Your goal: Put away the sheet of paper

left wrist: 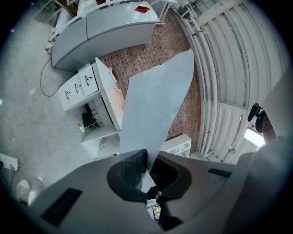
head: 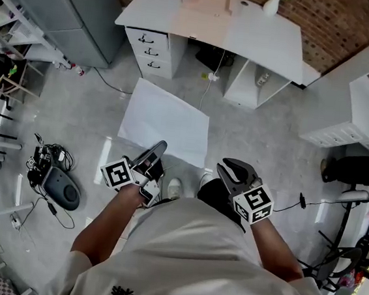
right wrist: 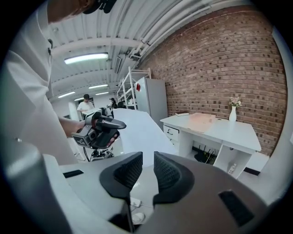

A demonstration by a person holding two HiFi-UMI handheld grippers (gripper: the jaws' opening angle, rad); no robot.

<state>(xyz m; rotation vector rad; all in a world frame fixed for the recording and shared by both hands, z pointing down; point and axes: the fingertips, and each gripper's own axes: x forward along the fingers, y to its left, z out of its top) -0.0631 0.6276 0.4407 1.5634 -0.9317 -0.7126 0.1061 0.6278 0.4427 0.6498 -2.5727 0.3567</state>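
A large white sheet of paper [head: 164, 118] hangs in the air above the floor, held by one edge in front of the person. My left gripper [head: 158, 149] is shut on its near edge. In the left gripper view the sheet [left wrist: 155, 109] rises from between the closed jaws of the left gripper [left wrist: 149, 157]. My right gripper [head: 229, 167] is held to the right of the sheet, its jaws a narrow gap apart with nothing in them. The right gripper view shows the right gripper [right wrist: 148, 160], the sheet [right wrist: 137, 128] and the left gripper [right wrist: 103, 130] holding it.
A white desk [head: 262, 34] stands ahead against a brick wall, with a drawer unit [head: 149, 48], a pink pad [head: 206, 0] and a white vase [head: 272, 3]. A grey cabinet [head: 68, 7] is at the left. Cables and a dark device [head: 59, 186] lie on the floor.
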